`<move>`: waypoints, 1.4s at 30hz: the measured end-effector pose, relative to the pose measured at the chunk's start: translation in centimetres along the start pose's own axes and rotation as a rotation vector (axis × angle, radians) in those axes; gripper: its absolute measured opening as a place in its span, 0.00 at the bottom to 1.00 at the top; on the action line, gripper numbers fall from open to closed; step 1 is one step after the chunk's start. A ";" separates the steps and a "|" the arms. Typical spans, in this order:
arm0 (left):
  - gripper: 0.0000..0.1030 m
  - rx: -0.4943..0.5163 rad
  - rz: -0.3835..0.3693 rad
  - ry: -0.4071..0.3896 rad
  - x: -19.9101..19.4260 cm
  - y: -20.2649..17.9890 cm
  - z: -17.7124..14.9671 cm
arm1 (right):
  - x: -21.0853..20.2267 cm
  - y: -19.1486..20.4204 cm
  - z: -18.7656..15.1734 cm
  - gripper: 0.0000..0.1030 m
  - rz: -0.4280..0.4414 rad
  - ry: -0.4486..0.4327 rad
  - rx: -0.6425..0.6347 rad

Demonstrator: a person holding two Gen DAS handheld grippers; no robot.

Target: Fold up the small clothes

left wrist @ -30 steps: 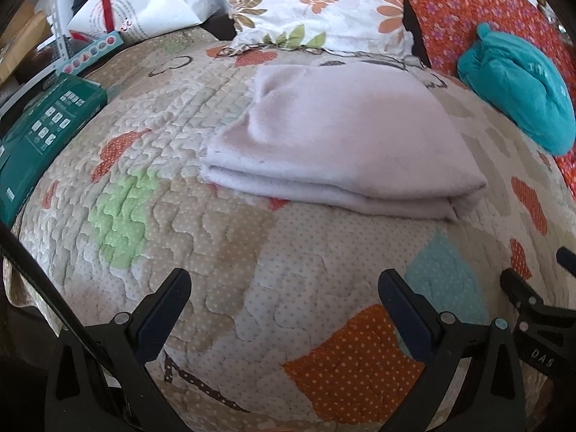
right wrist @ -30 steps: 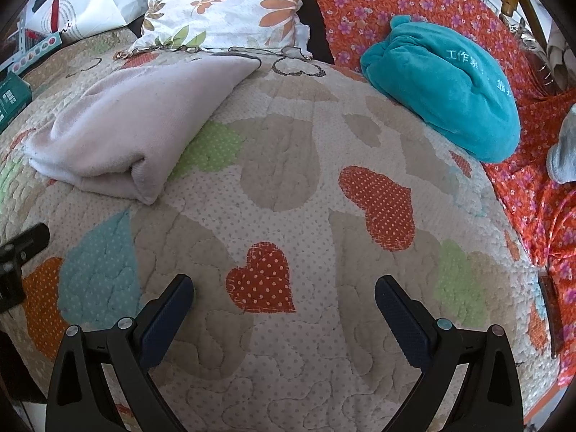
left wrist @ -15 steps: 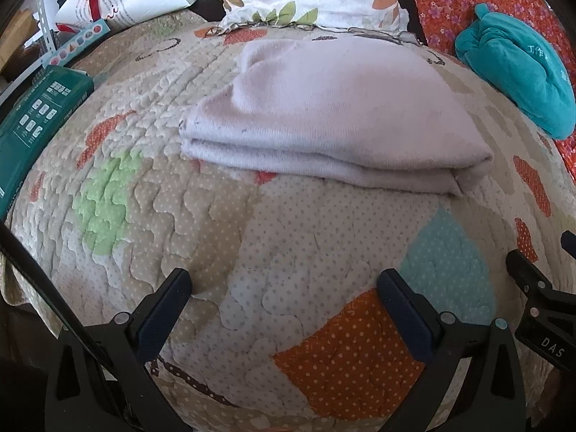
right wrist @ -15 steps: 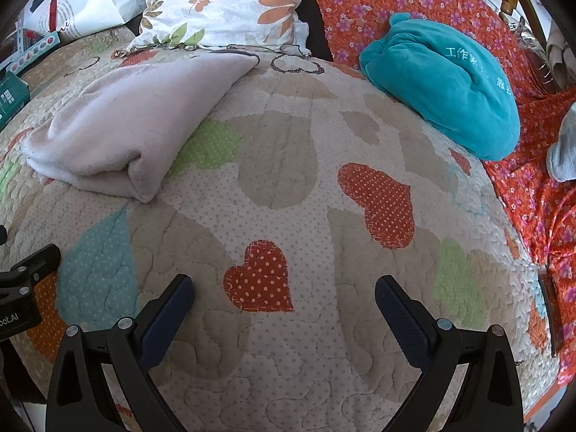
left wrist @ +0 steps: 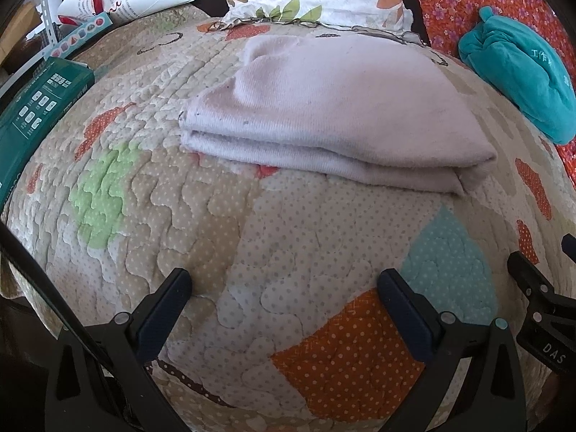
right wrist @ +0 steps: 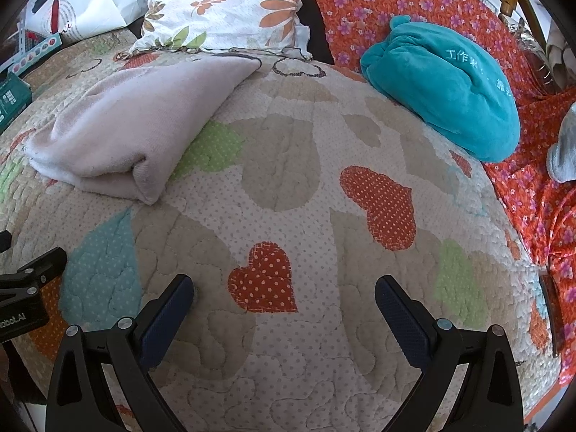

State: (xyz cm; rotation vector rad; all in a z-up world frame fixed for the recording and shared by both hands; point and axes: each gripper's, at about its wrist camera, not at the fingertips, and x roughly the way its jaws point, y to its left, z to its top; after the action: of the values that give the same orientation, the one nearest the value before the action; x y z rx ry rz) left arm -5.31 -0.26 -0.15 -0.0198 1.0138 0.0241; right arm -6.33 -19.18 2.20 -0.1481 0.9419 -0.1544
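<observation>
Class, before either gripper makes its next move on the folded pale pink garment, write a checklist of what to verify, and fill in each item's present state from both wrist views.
1. Left gripper open and empty: ok.
2. Right gripper open and empty: ok.
3. Folded pale pink knit garment lies flat on the heart-patterned quilt, layers stacked: ok.
4. Both grippers clear of the garment, not touching it: ok.
5. Teal plush bundle apart from the garment: ok.
6. Far edges of the garment aligned: cannot tell, hidden from both views.
</observation>
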 end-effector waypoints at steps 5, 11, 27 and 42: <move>1.00 -0.001 -0.002 0.000 0.0 0.1 0.0 | -0.3 0.4 -0.1 0.99 0.002 -0.004 -0.008; 1.00 -0.011 -0.013 0.004 0.1 0.1 0.0 | -0.3 0.5 -0.1 0.99 0.003 -0.005 -0.009; 1.00 -0.016 -0.018 0.005 0.2 0.2 0.0 | -0.5 0.8 -0.1 0.99 0.013 -0.007 -0.010; 1.00 -0.023 -0.023 0.004 0.1 0.2 -0.1 | -0.8 1.4 -0.3 0.99 0.016 -0.016 -0.026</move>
State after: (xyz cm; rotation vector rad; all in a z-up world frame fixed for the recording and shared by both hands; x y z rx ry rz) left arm -5.31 -0.07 -0.28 -0.0526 1.0168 0.0152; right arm -6.97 -17.66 2.36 -0.1657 0.9288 -0.1258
